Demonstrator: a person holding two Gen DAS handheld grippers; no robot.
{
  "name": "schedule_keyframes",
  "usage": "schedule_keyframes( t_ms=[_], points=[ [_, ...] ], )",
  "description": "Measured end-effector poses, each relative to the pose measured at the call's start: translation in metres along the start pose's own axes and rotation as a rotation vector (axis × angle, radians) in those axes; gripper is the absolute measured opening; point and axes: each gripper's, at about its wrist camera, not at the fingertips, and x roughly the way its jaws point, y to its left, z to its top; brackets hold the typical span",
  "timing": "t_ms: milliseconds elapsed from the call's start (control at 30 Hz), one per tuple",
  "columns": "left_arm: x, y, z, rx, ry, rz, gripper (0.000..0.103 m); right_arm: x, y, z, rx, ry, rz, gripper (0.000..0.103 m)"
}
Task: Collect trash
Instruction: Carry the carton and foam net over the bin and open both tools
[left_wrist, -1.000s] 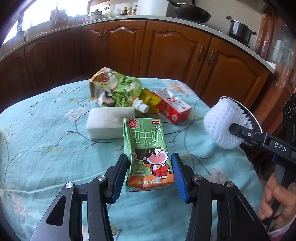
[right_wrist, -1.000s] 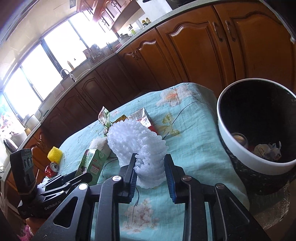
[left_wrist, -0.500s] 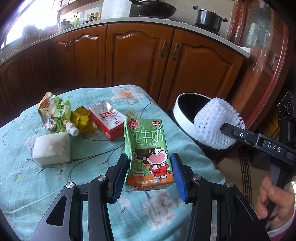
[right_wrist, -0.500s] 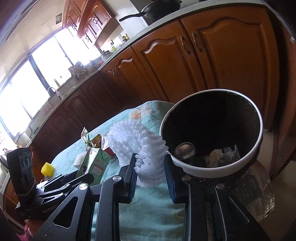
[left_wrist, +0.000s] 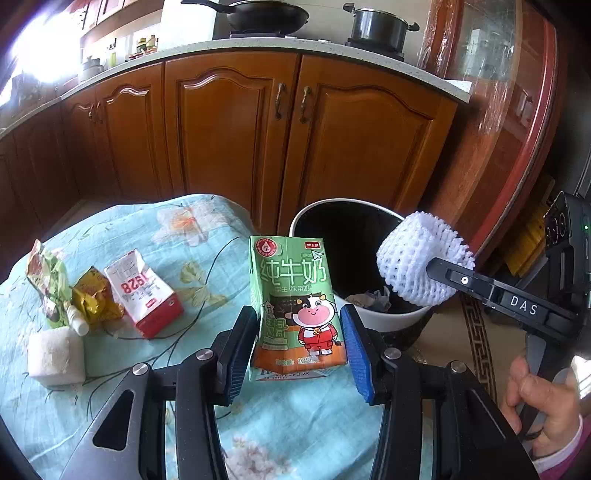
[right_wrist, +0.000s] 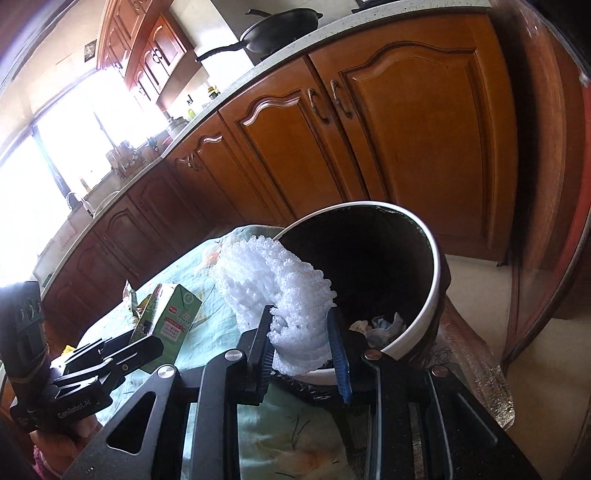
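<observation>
Both loads nearer bin (left_wrist: 384, 319): milk carton (left_wrist: 295, 306) and foam net (right_wrist: 284, 295) pinched between fingers.

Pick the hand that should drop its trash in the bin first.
Right, probably: its foam net already overlaps the bin opening, while the left's milk carton hangs above the tablecloth.

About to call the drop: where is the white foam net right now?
The white foam net is clamped in the right tongs, at the near rim of the trash bin beside the table; in the left wrist view it overlaps the bin's right rim.
</observation>
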Motion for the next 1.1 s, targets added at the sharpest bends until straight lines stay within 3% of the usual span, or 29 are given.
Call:
schedule_keyframes(
  t_ms=[767, 900, 1000, 1100],
  points=[
    [0.094, -0.038, 0.054, 0.057, 0.102, -0.027, 0.046, 0.031, -0.038, 0.033, -0.011, 0.065, -0.102, 0.03],
    [0.102, -0.039, 0.058, 0.058, 0.124, -0.039, 0.046, 0.037, -0.034, 0.038, -0.001, 0.074, -0.104, 0.036],
    [0.104, -0.042, 0.056, 0.053, 0.125, -0.044, 0.048, 0.039, -0.035, 0.038, 0.015, 0.081, -0.088, 0.054],
    [0.103, -0.042, 0.055, 0.047, 0.124, -0.05, 0.051, 0.037, -0.036, 0.039, 0.023, 0.074, -0.082, 0.057]
  ],
)
